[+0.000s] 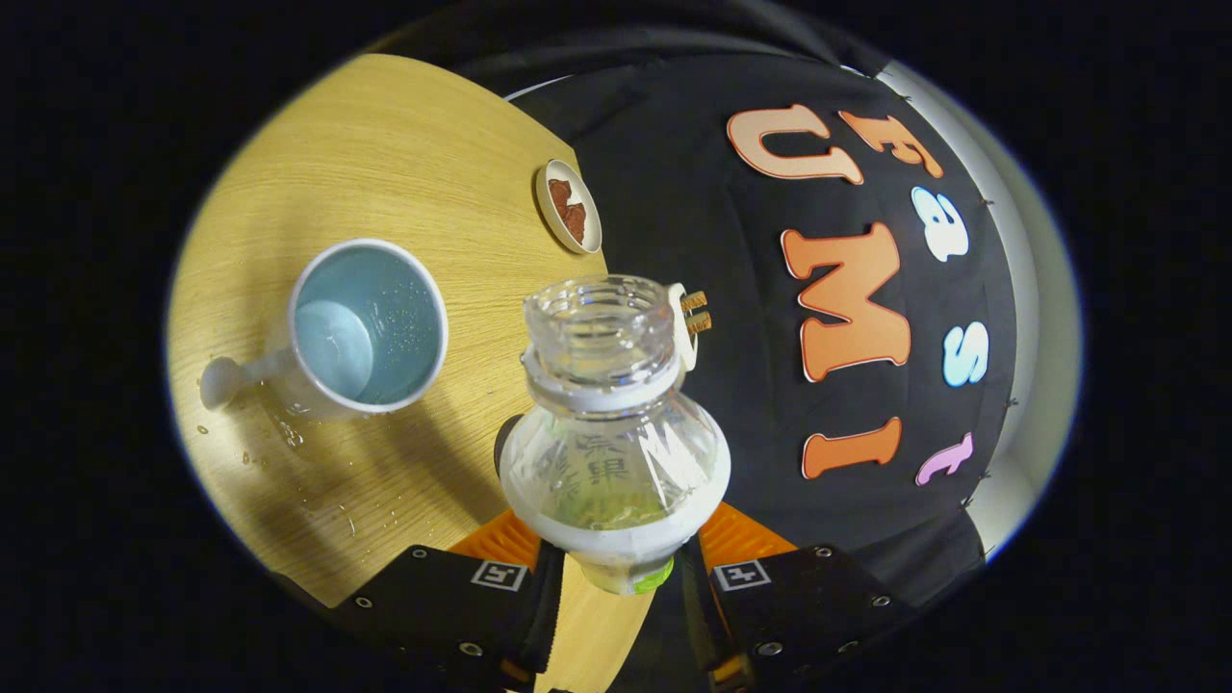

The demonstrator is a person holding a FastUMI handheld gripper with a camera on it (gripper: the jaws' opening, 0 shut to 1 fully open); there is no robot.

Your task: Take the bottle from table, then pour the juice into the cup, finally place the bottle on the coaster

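While gripper (pixel 616 563) clamps open bottle (pixel 613 423) w/ both fingers, cup (pixel 369 325) sits beside, dish (pixel 568 206) beyond.

One bottle (pixel 613 423), one cup (pixel 369 324), one small dish (pixel 568 206), one table (pixel 385 154)

A pale wooden table (pixel 404 164) carries a white handled cup (pixel 371 322), a small white dish (pixel 568 205) at its edge, and scattered water droplets (pixel 289 433).
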